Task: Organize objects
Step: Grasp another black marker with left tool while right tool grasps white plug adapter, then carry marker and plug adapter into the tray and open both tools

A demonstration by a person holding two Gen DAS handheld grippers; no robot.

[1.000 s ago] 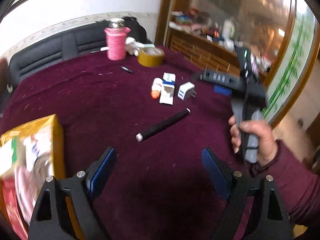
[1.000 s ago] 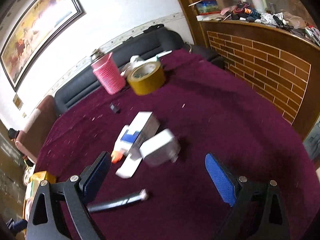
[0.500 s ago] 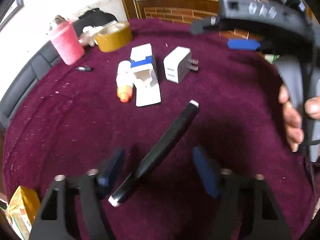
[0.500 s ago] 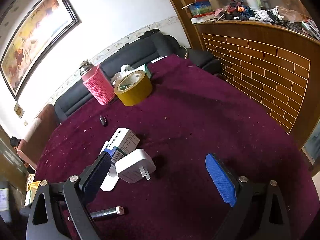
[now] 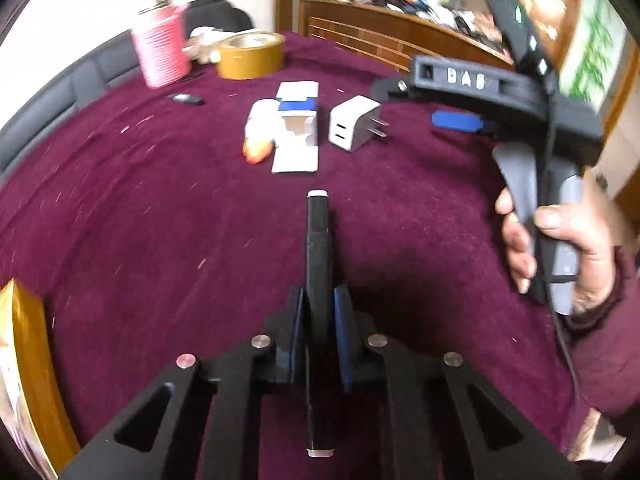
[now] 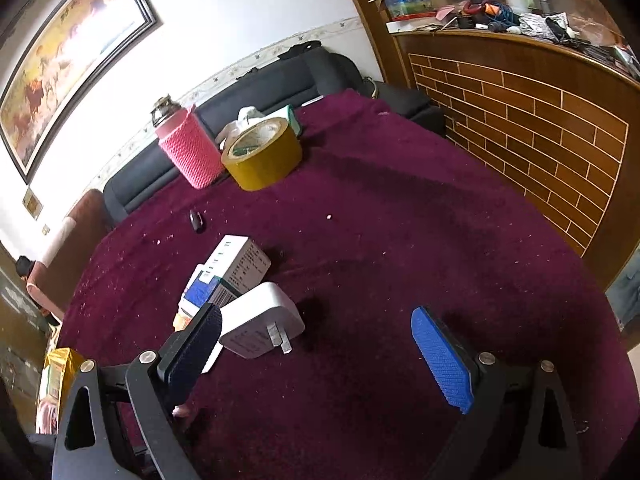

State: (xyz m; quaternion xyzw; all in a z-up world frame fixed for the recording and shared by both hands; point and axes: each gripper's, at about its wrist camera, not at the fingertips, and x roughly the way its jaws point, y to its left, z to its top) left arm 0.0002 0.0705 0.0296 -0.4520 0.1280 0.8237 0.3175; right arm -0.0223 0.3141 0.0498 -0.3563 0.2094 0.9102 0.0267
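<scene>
On the maroon tablecloth (image 5: 152, 216), my left gripper (image 5: 319, 308) is shut on a black pen (image 5: 318, 240) with white ends; the pen runs straight out between the blue pads. Beyond it lie a white charger plug (image 5: 354, 128), a white and blue carton (image 5: 298, 132) and a white tube with an orange cap (image 5: 260, 136). My right gripper (image 6: 320, 356) stands open just above the cloth, its left finger (image 6: 192, 348) beside the charger plug (image 6: 260, 320) and nothing between its fingers. In the left wrist view a hand (image 5: 560, 240) holds the right gripper's handle.
A pink knitted bottle (image 6: 188, 148) and a yellow tape roll (image 6: 262, 154) stand at the far side, with a small black object (image 6: 196, 220) nearer. A yellow packet (image 5: 24, 372) sits at the left table edge. A brick-patterned wooden counter (image 6: 520, 120) borders the right.
My left gripper moved forward and down over the black pen and closed on it. The right gripper drifted slightly closer to the charger plug and stayed open.
</scene>
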